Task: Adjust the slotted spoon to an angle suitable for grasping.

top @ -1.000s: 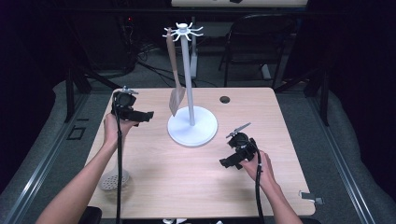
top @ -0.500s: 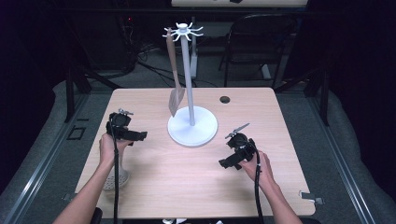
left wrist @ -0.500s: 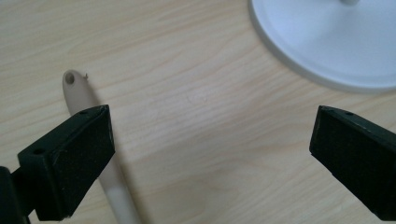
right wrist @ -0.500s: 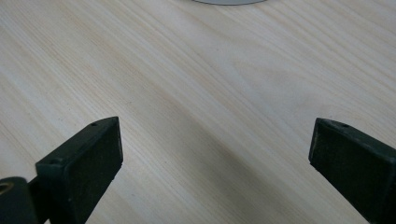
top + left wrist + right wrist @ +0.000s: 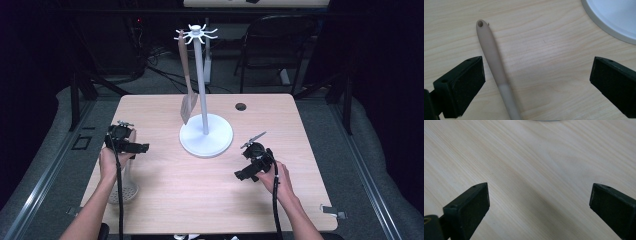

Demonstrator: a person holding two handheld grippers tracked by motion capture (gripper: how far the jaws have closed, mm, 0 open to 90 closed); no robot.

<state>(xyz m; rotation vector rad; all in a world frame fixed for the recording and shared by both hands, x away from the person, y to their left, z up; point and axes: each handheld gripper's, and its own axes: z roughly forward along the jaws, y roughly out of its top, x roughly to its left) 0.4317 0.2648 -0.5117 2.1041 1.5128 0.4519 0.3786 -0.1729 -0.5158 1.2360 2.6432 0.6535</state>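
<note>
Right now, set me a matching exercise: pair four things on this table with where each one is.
Things:
1. spatula
2. skimmer
3. left gripper
4. right gripper

Places:
A. lying flat on the table
B. open over bare wood, right of the stand
C. hanging from a hook on the stand
D. open over the skimmer's handle

Pairs: 1-C, 2-A, 3-D, 4-B

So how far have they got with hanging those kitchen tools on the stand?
One spatula already hangs from the white stand. The left gripper, jaws open, hovers over the handle of a skimmer lying on the table, not yet gripped. Lifting and hanging it remain. The right gripper waits open over bare wood.
</note>
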